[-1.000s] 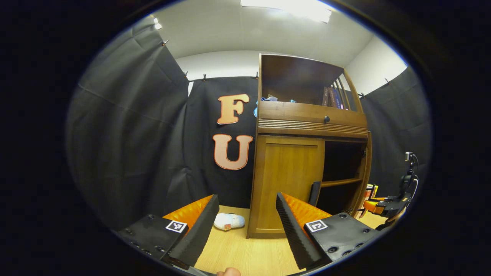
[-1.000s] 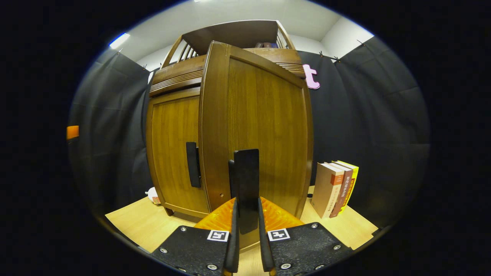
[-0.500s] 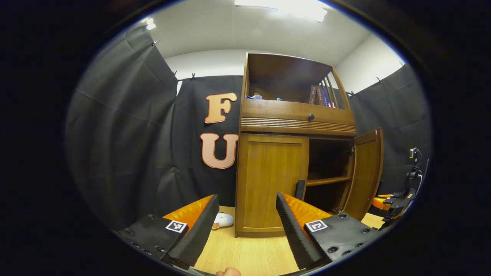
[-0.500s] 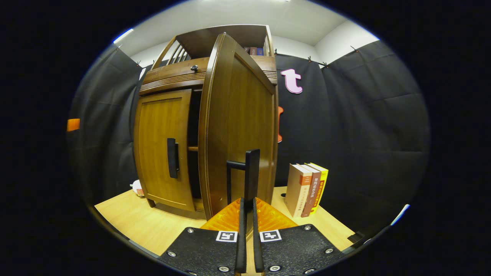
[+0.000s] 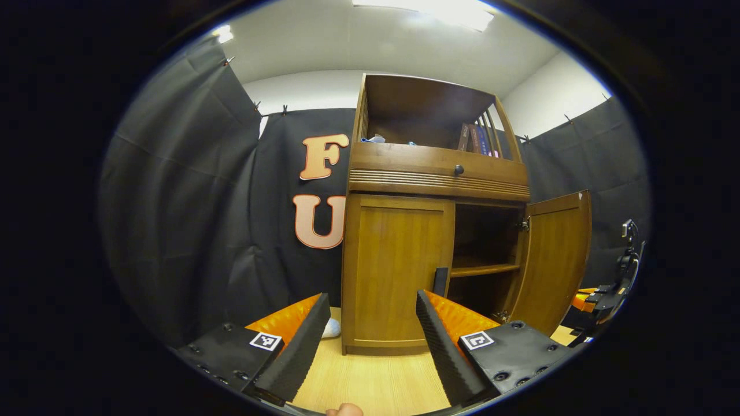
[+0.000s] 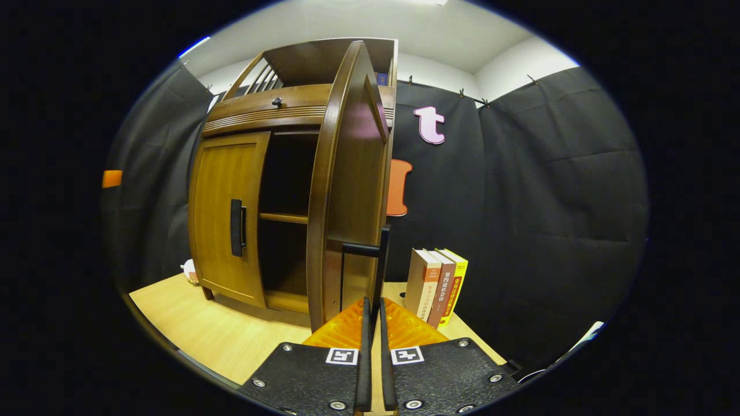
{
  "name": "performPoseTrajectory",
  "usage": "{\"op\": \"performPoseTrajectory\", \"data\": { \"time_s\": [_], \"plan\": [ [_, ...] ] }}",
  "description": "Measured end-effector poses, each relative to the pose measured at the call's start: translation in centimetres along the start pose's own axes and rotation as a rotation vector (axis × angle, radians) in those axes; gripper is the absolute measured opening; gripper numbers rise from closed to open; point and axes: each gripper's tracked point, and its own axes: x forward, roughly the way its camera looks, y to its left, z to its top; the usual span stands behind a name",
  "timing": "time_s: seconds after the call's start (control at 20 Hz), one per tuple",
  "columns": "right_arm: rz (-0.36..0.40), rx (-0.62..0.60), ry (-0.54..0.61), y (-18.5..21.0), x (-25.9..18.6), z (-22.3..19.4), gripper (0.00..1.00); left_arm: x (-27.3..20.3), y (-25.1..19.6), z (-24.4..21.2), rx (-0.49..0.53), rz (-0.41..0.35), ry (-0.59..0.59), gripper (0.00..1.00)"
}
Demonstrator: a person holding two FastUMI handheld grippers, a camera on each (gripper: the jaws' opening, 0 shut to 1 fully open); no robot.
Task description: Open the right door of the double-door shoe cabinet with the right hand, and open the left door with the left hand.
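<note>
1. The brown wooden double-door shoe cabinet (image 5: 439,173) stood on the pale wooden floor (image 5: 370,381) against the black cloth wall; its open top compartment held a few upright books (image 5: 477,138) at its right end and some pale blue items (image 5: 376,139) at its left; below that ran a drawer front with a small dark knob (image 5: 458,170).
2. The cabinet's right door (image 6: 347,190) stood swung well out from the cabinet, baring a dark interior with one wooden shelf (image 5: 483,269); its black bar handle (image 6: 378,260) lay nearest the right gripper.
3. The right gripper (image 6: 372,315) sat at that handle, its jaws nearly together with only a thin slit between them; whether both fingers pressed on the handle could not be told.
4. The cabinet's left door (image 5: 399,271) lay flat and shut, its black vertical handle (image 6: 236,227) at its inner edge.
5. The left gripper (image 5: 370,320) was in front of the cabinet, apart from it, its jaws spread wide and holding nothing.
6. Three upright books (image 6: 436,286) stood on the floor just right of the cabinet; a small white soft object (image 5: 331,328) lay at the cabinet's lower left corner.
</note>
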Motion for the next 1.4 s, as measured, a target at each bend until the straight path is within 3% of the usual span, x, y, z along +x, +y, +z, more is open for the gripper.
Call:
{"op": "performPoseTrajectory", "data": {
  "time_s": [0.4, 0.6, 0.95, 1.0, 1.05, 1.15, 1.2, 1.25, 1.4],
  "plan": [
    [-0.007, 0.071, 0.006, -5.3, -0.4, -1.0, 0.04, 1.0, -2.1, -0.8, 0.007, -0.031, 0.017, 0.97],
    [-0.052, 0.068, 0.002, -8.1, -1.3, -1.3, 0.02, 1.7, -2.7, -1.4, 0.006, -0.035, 0.029, 0.98],
    [-0.094, 0.091, -0.027, -10.1, -3.2, -0.8, 0.00, 4.7, -5.7, -3.8, -0.013, -0.074, 0.068, 0.98],
    [-0.101, 0.090, -0.027, -10.2, -3.6, -0.9, 0.12, 5.2, -6.3, -4.2, -0.018, -0.087, 0.074, 0.98],
    [-0.112, 0.088, -0.028, -10.5, -3.7, -0.9, 0.04, 5.8, -6.6, -4.6, -0.021, -0.096, 0.080, 0.96],
    [-0.131, 0.087, -0.025, -11.2, -3.8, -1.0, 0.16, 7.1, -7.6, -5.4, -0.017, -0.103, 0.089, 0.97],
    [-0.140, 0.093, -0.026, -11.3, -3.9, -1.0, 0.28, 7.8, -8.0, -5.9, -0.010, -0.106, 0.094, 0.98],
    [-0.148, 0.101, -0.024, -11.7, -3.9, -1.1, 0.19, 8.6, -8.4, -6.3, -0.003, -0.109, 0.100, 0.98],
    [-0.170, 0.117, -0.015, -12.8, -3.6, -1.5, 0.47, 11.0, -10.1, -7.6, 0.013, -0.123, 0.114, 0.97]
  ]
}}
